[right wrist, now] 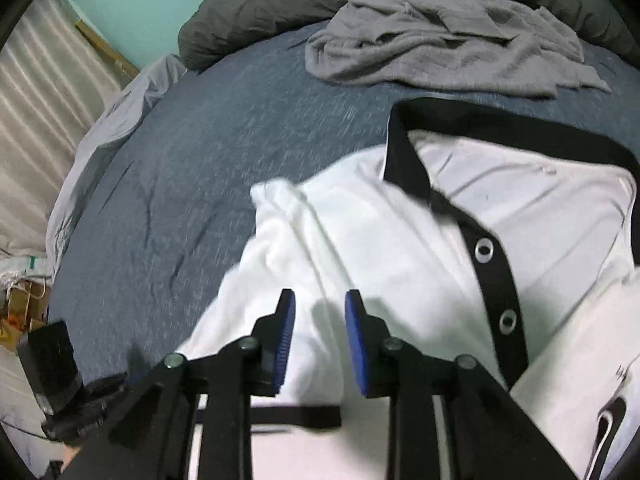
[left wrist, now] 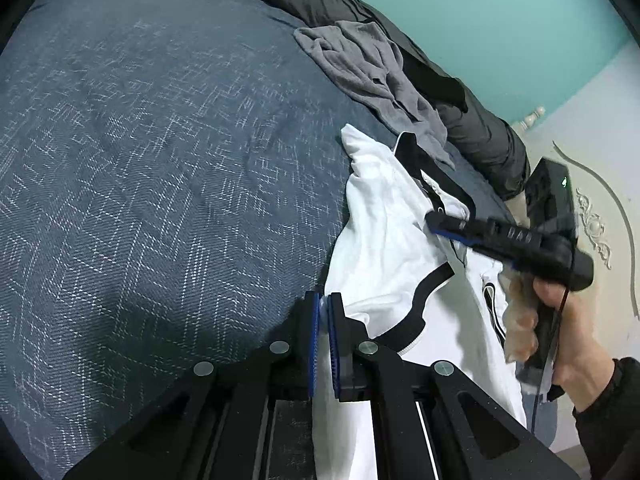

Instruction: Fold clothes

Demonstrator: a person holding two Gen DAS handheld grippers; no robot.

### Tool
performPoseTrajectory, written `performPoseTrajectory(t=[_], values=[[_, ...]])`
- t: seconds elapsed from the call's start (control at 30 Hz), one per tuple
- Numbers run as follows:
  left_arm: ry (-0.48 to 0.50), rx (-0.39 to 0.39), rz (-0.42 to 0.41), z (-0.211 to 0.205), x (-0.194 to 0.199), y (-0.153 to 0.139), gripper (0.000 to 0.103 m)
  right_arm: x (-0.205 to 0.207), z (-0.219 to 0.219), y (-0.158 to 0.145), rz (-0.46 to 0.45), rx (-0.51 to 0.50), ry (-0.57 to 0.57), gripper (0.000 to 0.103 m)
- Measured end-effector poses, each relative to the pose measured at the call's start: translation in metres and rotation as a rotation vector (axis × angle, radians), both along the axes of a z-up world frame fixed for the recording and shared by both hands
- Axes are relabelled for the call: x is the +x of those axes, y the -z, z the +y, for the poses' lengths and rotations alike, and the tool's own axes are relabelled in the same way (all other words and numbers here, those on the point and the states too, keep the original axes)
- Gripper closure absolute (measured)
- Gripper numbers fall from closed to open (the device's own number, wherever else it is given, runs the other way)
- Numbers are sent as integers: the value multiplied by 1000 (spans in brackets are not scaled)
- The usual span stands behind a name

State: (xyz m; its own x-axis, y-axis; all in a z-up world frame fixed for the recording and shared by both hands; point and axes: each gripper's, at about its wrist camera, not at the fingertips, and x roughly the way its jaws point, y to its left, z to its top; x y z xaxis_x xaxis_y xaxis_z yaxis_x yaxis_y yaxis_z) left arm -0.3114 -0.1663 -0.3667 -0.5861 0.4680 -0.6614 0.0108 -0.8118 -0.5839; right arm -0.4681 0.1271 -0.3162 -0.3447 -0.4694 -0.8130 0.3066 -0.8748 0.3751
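Note:
A white polo shirt [left wrist: 384, 240] with a black collar [right wrist: 404, 152] and a black button strip lies crumpled on the blue bed cover [left wrist: 160, 160]. At the bottom of the left wrist view my left gripper [left wrist: 323, 312] is shut on an edge of the shirt, and white cloth runs down between its fingers. A hand holds my right gripper [left wrist: 436, 224] over the collar area, blurred. In the right wrist view the right gripper [right wrist: 320, 312] stands open above the shirt's white front [right wrist: 360, 240]. Its blue pads [right wrist: 354, 320] are apart and do not press the cloth.
A crumpled grey garment [right wrist: 440, 32] lies beyond the shirt, with a dark duvet [right wrist: 248, 12] bunched behind it against the teal wall [left wrist: 480, 20]. A pale ornamented panel [left wrist: 596, 232] stands past the bed's right edge. Curtains [right wrist: 36, 100] and clutter sit off the bed's left side.

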Motion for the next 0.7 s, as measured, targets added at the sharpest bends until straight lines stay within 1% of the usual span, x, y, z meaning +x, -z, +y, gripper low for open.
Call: performPoseTrajectory(t=[0.07, 0.1, 0.13, 0.2, 0.33, 0.47, 0.6, 0.7], values=[[0, -5, 1, 0, 0, -1, 97, 5, -1, 6, -18, 17, -7, 81], [1, -6, 1, 1, 0, -1, 97, 6, -1, 11, -27, 35, -7, 88], [2, -8, 1, 1, 0, -1, 97, 7, -2, 15, -36, 51, -7, 92], [3, -10, 1, 1, 0, -1, 97, 9, -2, 17, -33, 42, -7, 102], [4, -9, -2, 1, 0, 0, 97, 12, 3, 18, -19, 17, 22, 103], [8, -16, -6, 2, 0, 0, 97, 15, 11, 21, -12, 39, 59, 103], [6, -24, -12, 3, 1, 0, 97, 19, 11, 22, -12, 60, 65, 103], [2, -29, -18, 2, 1, 0, 95, 23, 9, 19, 20, 83, 59, 102]])
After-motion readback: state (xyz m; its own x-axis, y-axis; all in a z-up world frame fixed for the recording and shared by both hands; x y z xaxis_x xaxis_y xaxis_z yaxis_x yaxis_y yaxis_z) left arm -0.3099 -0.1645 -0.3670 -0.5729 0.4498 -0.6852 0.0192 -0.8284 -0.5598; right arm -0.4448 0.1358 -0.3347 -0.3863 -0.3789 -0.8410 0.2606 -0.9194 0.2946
